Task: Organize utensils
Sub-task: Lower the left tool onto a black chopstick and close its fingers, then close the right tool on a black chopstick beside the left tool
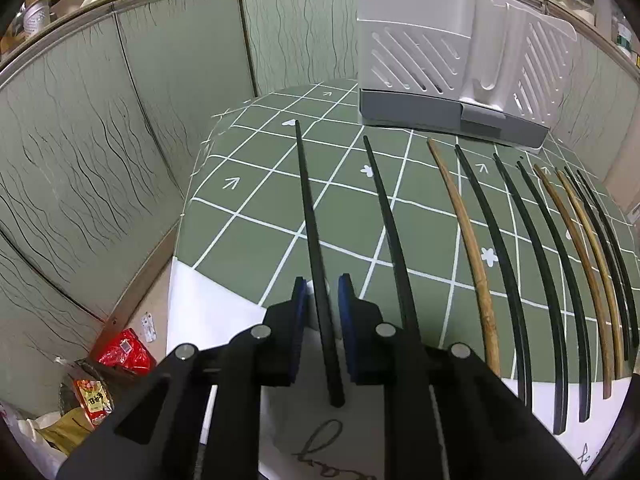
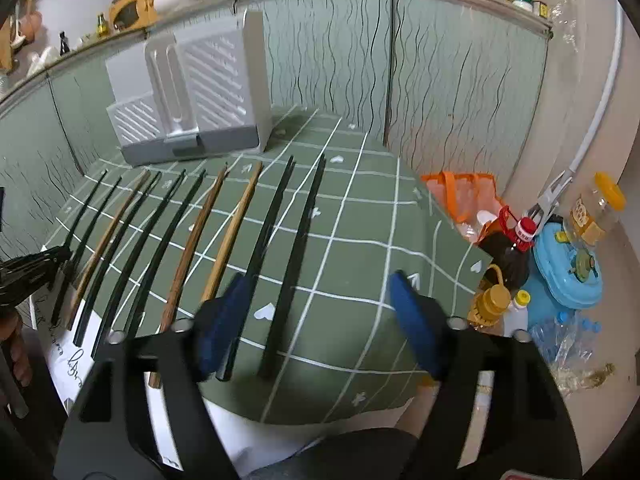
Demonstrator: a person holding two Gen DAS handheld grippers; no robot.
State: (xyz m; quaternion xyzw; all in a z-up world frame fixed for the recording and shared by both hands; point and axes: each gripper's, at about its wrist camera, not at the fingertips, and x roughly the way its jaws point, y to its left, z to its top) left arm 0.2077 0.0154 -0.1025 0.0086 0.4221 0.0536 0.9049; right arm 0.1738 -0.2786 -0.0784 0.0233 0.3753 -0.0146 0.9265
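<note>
Left wrist view: the left tool (image 1: 323,286) straddles the leftmost black chopstick (image 1: 310,220), its blue pads close on either side with a thin gap showing, so whether they actually pinch it I cannot tell. The rest of the chopsticks (image 1: 516,248), black and wooden, lie in a fanned row on the green checked mat (image 1: 248,216) covering the worktop, near ends overhanging white paper. The white slotted utensil holder (image 1: 440,52) stands at the far edge of the mat. In the right wrist view, the right tool (image 2: 320,320) hangs spread wide above the two rightmost black chopsticks (image 2: 296,264), holding nothing. My worry: a thin, smooth stick gripped near one end may pivot or slip when lifted, and its tip could sweep the neighbour beside it, upsetting the row.
</note>
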